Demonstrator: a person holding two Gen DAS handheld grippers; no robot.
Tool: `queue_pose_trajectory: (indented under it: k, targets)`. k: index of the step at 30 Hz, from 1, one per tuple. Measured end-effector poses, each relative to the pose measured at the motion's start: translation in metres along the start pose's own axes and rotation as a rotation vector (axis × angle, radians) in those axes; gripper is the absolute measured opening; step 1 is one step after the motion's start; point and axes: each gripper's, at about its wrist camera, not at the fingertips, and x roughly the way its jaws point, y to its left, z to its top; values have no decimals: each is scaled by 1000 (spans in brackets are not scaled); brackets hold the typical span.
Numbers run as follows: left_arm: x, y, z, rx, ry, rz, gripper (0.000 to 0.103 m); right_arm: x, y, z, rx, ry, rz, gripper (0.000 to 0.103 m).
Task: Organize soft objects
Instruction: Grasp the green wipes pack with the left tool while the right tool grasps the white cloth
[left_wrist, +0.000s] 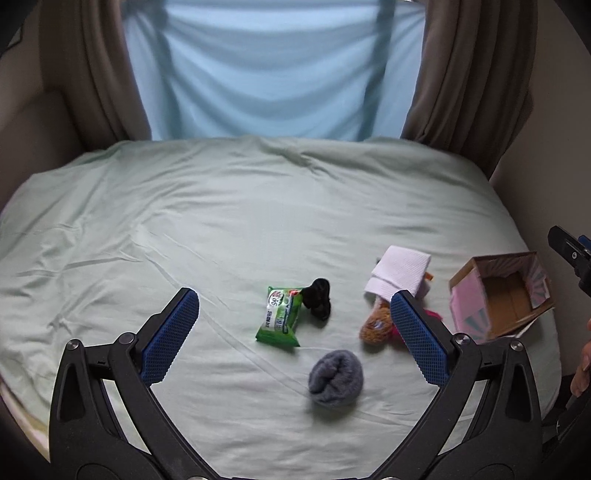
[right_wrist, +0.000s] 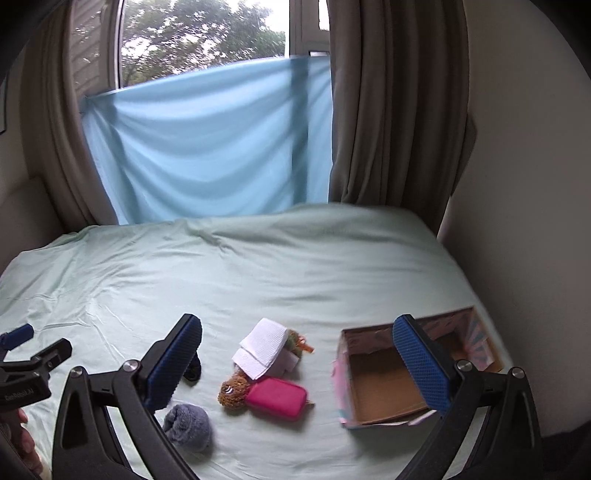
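On the pale green bed sheet (left_wrist: 221, 221) lie a grey rolled sock (left_wrist: 335, 376) (right_wrist: 188, 426), a green wipes pack (left_wrist: 280, 315), a black rolled sock (left_wrist: 318, 298) (right_wrist: 192, 367), a brown plush toy (left_wrist: 376, 325) (right_wrist: 232, 391), a pink pouch (right_wrist: 277, 397) and a folded white cloth (left_wrist: 399, 271) (right_wrist: 262, 347). An open cardboard box (left_wrist: 500, 295) (right_wrist: 384, 380) stands at the right. My left gripper (left_wrist: 295, 334) is open and empty above the wipes and grey sock. My right gripper (right_wrist: 297, 360) is open and empty above the plush and pouch.
Brown curtains (right_wrist: 391, 110) and a blue cloth (right_wrist: 207, 147) hang over the window behind the bed. A wall (right_wrist: 524, 221) runs along the bed's right edge. The left gripper shows at the left edge of the right wrist view (right_wrist: 26, 354).
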Motion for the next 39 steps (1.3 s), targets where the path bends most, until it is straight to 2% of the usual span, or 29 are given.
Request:
queue_pose_trajectory:
  k: [7, 14, 16, 21, 23, 29, 31, 32, 33, 35, 39]
  targets:
    - [111, 25, -29, 56, 91, -70, 103, 85, 34, -41, 27, 27, -56, 103]
    - [193, 31, -60, 92, 141, -116, 102, 166, 47, -83, 67, 77, -81, 96]
    - [214, 32, -66, 92, 152, -123, 100, 186, 48, -93, 80, 96, -83, 92]
    - [250, 30, -79, 108, 178, -118, 98, 229, 42, -116, 145, 164, -76, 71]
    - [257, 29, -82, 116, 187, -120, 97, 239, 38, -123, 169, 177, -78, 68]
    - [271, 30, -95, 119, 204, -135, 93, 249, 35, -131, 208, 187, -54, 49]
    - [274, 30, -98, 120, 212, -140, 80, 250, 35, -131, 209, 184, -38, 44]
    - [276, 29, -99, 120, 221, -142, 76, 251, 35, -132, 212, 184, -31, 39]
    - [278, 29, -99, 121, 227, -141, 68, 252, 36, -133, 214, 186, -24, 33]
    - [279, 29, -98, 128, 223, -142, 53, 253, 37, -132, 221, 187, -17, 30]
    - [277, 29, -94, 123, 222, -163, 40, 247, 42, -131, 226, 162, -1, 17]
